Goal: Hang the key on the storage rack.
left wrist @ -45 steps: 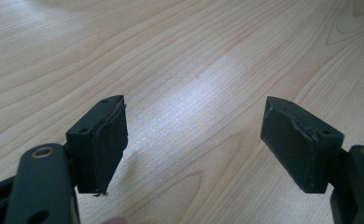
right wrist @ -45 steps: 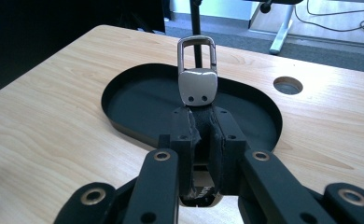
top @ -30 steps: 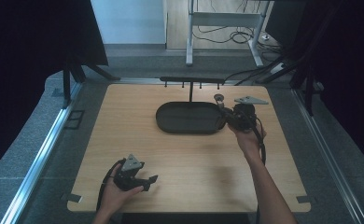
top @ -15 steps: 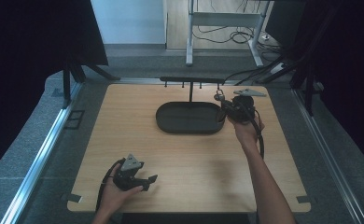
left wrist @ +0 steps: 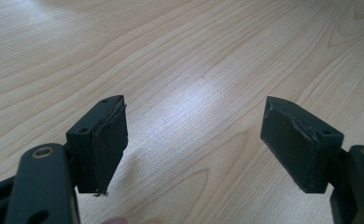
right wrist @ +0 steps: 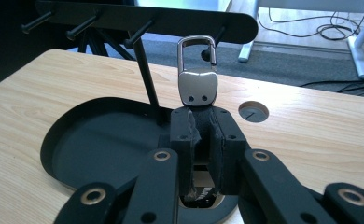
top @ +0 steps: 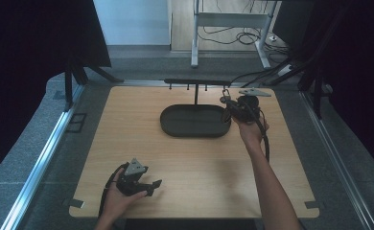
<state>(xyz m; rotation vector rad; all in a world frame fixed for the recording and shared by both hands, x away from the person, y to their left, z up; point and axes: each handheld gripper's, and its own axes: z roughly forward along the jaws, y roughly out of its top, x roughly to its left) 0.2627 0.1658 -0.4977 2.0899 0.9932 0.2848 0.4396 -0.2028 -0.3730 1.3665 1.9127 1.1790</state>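
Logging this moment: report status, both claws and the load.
Left claw open, low over the bare table. Right claw shut on metal clasp, held up near the rack pegs, above the tray. Path clear.

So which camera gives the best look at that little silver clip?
The right gripper view: the silver clip stands upright, large and sharp, pinched between that gripper's closed jaws. In the high view it is a tiny glint beside the black tray.

The worktop (top: pixel 194 158) is evenly lit from above — dark surrounds frame it. Soft glare is seen on the wood; nearby jaws are slightly blurred.
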